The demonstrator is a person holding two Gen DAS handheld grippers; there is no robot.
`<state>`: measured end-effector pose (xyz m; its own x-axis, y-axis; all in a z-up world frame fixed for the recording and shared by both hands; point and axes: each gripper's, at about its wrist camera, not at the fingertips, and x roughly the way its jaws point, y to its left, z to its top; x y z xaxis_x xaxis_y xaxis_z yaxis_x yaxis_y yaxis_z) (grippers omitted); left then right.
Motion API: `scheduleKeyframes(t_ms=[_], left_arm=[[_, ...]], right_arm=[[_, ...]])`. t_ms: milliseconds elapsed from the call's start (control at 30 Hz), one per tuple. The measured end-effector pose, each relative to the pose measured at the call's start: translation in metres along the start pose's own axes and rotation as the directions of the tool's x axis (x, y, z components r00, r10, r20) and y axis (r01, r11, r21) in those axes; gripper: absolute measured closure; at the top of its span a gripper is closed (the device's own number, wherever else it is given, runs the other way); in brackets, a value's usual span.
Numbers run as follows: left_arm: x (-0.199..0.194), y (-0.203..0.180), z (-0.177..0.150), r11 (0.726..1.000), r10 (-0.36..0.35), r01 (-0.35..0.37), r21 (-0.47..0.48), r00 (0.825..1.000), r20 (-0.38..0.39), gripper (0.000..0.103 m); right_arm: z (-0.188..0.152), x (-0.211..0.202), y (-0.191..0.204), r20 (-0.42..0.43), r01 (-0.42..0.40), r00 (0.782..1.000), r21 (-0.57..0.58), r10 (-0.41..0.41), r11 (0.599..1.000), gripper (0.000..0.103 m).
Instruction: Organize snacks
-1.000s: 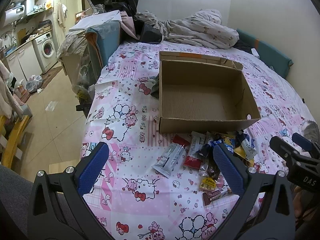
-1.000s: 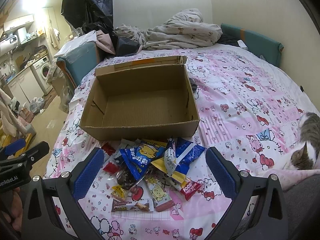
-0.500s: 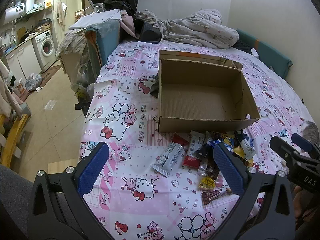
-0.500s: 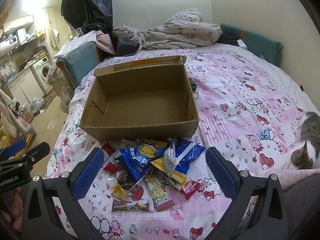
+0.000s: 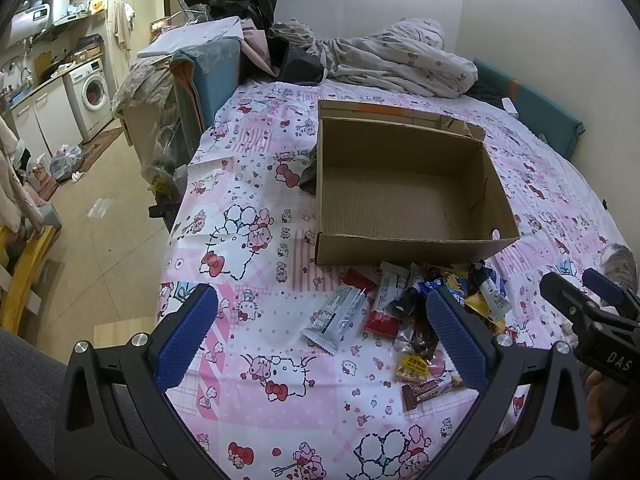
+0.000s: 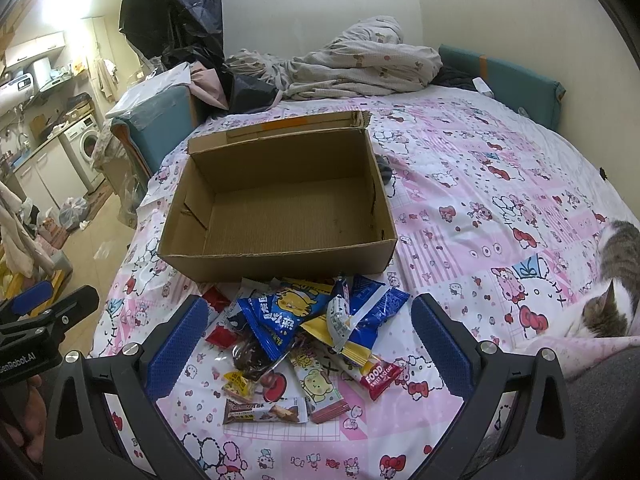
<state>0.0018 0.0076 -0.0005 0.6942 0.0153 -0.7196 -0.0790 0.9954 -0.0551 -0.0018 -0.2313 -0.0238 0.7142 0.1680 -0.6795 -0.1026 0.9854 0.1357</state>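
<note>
Left wrist view: the left gripper [image 5: 320, 330] stands released, its blue-padded fingers [image 5: 185, 332] wide apart and holding nothing, raised above the pink patterned bedsheet [image 5: 248, 184]. The snack pile [image 5: 420, 308] lies on the sheet just in front of the near wall of the cardboard box [image 5: 404, 192], ahead and toward the right-hand finger of this tool. A white-and-grey wrapper [image 5: 340, 314] lies at the left edge of the pile, between the two fingers as seen and beyond them. A red-and-white packet [image 5: 384, 304] lies beside it. A brown chocolate bar [image 5: 426, 390] lies nearest the camera, just beside the right-hand finger. The box is upright, open-topped and holds no snacks. The right gripper [image 5: 592, 304] shows at the right edge, apart from the pile.

Right wrist view: the right gripper [image 6: 310, 336] is likewise released, jaws spread wide, nothing between them. The snack pile [image 6: 304, 328] lies directly ahead, centred between the fingers. Blue packets [image 6: 280, 316] sit on top, a red rice-cake packet [image 6: 378, 376] lies toward the right-hand finger, and a brown bar [image 6: 264, 410] lies nearest the camera. The cardboard box [image 6: 280, 200] stands just beyond the pile, touching or nearly touching it. A cat [image 6: 608, 288] lies on the sheet at the right edge, well apart from the snacks. The left gripper [image 6: 44, 316] shows at the left edge.
</note>
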Motion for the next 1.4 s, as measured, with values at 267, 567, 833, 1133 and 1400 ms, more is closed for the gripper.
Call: scheduleKeyframes(t_ms=[267, 567, 833, 1133, 1400], left_arm=[[0.0, 0.0, 0.0, 1.0, 0.0, 0.0, 0.001, 1.0, -0.001, 0.0], [-0.001, 0.002, 0.0, 1.0, -0.002, 0.002, -0.005, 1.0, -0.001, 0.0], [0.001, 0.003, 0.0, 1.0, 0.007, -0.007, -0.002, 1.0, -0.022, 0.0], [0.035, 0.016, 0.022, 1.0, 0.03, -0.03, 0.005, 0.984, -0.173, 0.0], [0.061, 0.038, 0.025, 0.994, 0.007, -0.037, -0.105, 0.961, -0.275, 0.0]], right_arm=[[0.001, 0.0, -0.002, -0.001, -0.007, 1.0, 0.012, 0.007, 1.0, 0.0], [0.001, 0.0, -0.003, -0.004, -0.009, 1.0, 0.013, 0.009, 1.0, 0.0], [0.003, 0.005, -0.002, -0.035, -0.023, 0.999, 0.031, 0.024, 0.999, 0.0], [0.031, 0.039, -0.047, -0.169, -0.012, 0.985, 0.188, 0.045, 0.982, 0.0], [0.037, 0.114, -0.073, -0.433, -0.075, 0.876, 0.315, 0.213, 0.946, 0.035]])
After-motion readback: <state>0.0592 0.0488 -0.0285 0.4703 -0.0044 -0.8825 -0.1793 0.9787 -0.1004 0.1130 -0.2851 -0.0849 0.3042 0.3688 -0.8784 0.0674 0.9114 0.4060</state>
